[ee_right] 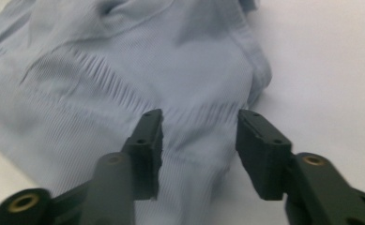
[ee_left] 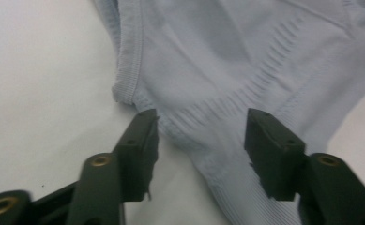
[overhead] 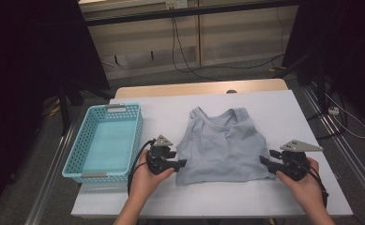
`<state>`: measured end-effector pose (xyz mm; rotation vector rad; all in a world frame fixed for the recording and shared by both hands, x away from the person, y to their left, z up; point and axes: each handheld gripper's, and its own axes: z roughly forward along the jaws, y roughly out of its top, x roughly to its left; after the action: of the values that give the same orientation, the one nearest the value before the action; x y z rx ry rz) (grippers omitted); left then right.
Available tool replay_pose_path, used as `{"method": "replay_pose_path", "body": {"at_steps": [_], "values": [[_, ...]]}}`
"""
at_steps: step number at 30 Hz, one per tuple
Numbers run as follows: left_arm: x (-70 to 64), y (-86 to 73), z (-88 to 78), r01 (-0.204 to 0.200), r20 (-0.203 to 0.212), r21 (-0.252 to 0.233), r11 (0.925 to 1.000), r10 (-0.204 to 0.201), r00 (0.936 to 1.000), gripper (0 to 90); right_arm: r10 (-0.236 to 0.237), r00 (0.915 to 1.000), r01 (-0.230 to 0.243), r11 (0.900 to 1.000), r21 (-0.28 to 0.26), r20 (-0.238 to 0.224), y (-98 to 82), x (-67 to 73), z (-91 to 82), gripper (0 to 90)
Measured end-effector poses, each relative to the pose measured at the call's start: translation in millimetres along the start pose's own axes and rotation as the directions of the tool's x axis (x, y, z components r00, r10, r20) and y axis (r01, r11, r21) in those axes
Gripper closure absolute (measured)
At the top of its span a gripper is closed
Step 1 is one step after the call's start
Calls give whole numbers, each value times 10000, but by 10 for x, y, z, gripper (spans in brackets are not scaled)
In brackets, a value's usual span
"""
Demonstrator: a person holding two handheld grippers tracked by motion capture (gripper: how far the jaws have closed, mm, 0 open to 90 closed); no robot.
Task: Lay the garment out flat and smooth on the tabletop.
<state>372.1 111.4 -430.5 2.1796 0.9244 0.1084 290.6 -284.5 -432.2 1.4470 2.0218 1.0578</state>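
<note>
The left gripper (overhead: 182, 163), low and left of centre in the high view, has its jaws apart at the lower left corner of a pale blue tank top (overhead: 222, 145). In the left gripper view (ee_left: 201, 140) the ribbed hem lies between the two black jaws, with a gap on either side and no pad pressing the cloth. The right gripper (overhead: 263, 161), at the lower right of the high view, stands the same way at the garment's lower right corner; in the right gripper view (ee_right: 199, 140) its jaws are spread with the hem between them, unpinched.

The tank top lies flat in the middle of the frame, straps toward the top, hem toward the bottom. It rests on a white sheet (overhead: 274, 112) spread over a wooden table (overhead: 194, 88), whose bare edge shows along the sheet's upper side. At the left of the sheet stands a light blue plastic basket (overhead: 77, 157) with perforated walls.

Beyond the table, in the upper part of the frame, a grey floor carries black cables (overhead: 185, 61) in front of a pale panelled wall. Dark stands fill the upper left and upper right corners.
</note>
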Motion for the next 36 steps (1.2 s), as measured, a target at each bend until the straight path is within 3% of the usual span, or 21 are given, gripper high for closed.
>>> {"method": "replay_pose_path", "body": {"at_steps": [2,9,13,19,23,26,29,33,36], "values": [[33,-5,58,206,-33,-29,9998,-206,9998,352,65,10000,-65,9999,-89,54,43,-31,49,482],[57,24,150,-67,-273,-179,9998,62,9996,261,349,9993,-347,9993,-162,96,313,-140,235,429],[72,8,149,0,-326,-252,9997,-8,9995,233,202,9991,-195,9996,-207,365,534,-174,311,402],[88,-15,105,-33,-431,-376,9993,17,9991,215,543,9969,-529,9983,-254,570,827,-210,454,396],[74,-15,88,-152,-394,-412,9990,136,9991,215,1109,9924,-1087,9932,-429,531,951,-221,605,458],[62,-3,76,-239,-337,-463,9986,223,9992,215,938,9937,-917,9951,-356,614,1014,-198,725,507],[48,2,68,-344,-291,-451,9984,331,9990,216,618,9959,-600,9978,-286,657,1040,-193,828,649],[40,-1,33,-444,-286,-465,9979,431,9987,224,438,9979,-462,9977,505,478,962,-217,947,725],[38,6,17,-439,-278,-558,9975,424,9987,224,393,9987,-416,9960,789,310,873,-232,959,807]]}}
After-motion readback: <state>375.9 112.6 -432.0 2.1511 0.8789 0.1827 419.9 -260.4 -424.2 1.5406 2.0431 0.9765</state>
